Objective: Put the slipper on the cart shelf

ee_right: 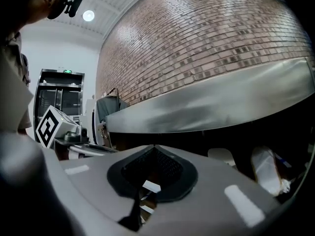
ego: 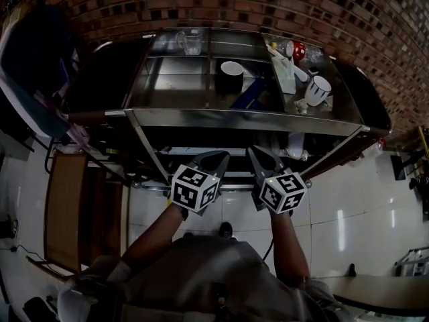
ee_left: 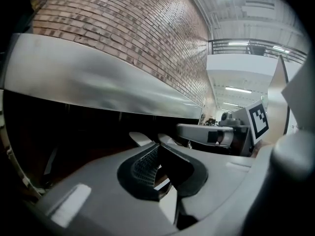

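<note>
The left tool [ee_left: 157,147] and the right tool [ee_right: 153,150] each have their jaws pressed together, with nothing between them. They hang side by side just in front of the steel cart [ego: 248,119], below its top shelf edge. What seems to be the slipper [ee_right: 221,156], a pale rounded shape that is hard to make out, lies on the dark lower shelf beyond the right tool. A black mug [ego: 230,76] stands on the top shelf.

Cart [ego: 248,117] — brushed metal, dull sheen; brick wall [ego: 201,5] at 12 o'clock — rough, matt; floor tiles [ego: 348,213] glossy.
</note>
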A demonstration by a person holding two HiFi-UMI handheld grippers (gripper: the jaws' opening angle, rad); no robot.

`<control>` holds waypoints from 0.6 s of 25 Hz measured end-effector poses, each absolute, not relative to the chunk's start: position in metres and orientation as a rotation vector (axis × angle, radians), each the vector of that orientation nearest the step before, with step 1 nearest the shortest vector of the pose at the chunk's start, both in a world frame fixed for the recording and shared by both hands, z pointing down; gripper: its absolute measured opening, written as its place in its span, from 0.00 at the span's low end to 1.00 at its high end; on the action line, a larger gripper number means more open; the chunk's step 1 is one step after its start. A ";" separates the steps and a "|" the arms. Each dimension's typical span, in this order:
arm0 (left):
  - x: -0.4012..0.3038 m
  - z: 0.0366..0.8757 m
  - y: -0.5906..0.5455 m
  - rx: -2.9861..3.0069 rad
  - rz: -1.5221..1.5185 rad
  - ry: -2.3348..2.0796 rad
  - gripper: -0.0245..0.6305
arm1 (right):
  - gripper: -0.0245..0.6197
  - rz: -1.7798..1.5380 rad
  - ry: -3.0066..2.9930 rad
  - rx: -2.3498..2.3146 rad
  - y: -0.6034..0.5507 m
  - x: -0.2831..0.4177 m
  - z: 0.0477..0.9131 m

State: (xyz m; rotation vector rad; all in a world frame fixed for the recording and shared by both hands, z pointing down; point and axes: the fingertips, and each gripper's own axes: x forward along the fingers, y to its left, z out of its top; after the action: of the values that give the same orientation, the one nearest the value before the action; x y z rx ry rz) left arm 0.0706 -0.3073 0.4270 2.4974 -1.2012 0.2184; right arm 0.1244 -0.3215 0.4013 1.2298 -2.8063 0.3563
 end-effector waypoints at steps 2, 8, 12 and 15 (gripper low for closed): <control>0.067 0.427 -0.306 2.496 0.218 -1.203 0.05 | 0.04 0.361 -2.806 1.220 -0.321 0.121 0.402; 0.059 0.428 -0.305 2.485 0.215 -1.215 0.05 | 0.04 0.380 -2.818 1.194 -0.318 0.114 0.402; 0.056 0.430 -0.303 2.478 0.216 -1.219 0.05 | 0.04 0.384 -2.825 1.186 -0.317 0.111 0.401; 0.053 0.431 -0.303 2.472 0.215 -1.223 0.05 | 0.04 0.386 -2.828 1.179 -0.316 0.108 0.401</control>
State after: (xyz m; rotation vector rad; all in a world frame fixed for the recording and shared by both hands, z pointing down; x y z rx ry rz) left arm 0.0532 -0.3025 0.4311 2.4716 -1.2225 0.2146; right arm 0.1083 -0.3157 0.4014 1.1786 -2.8279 0.3858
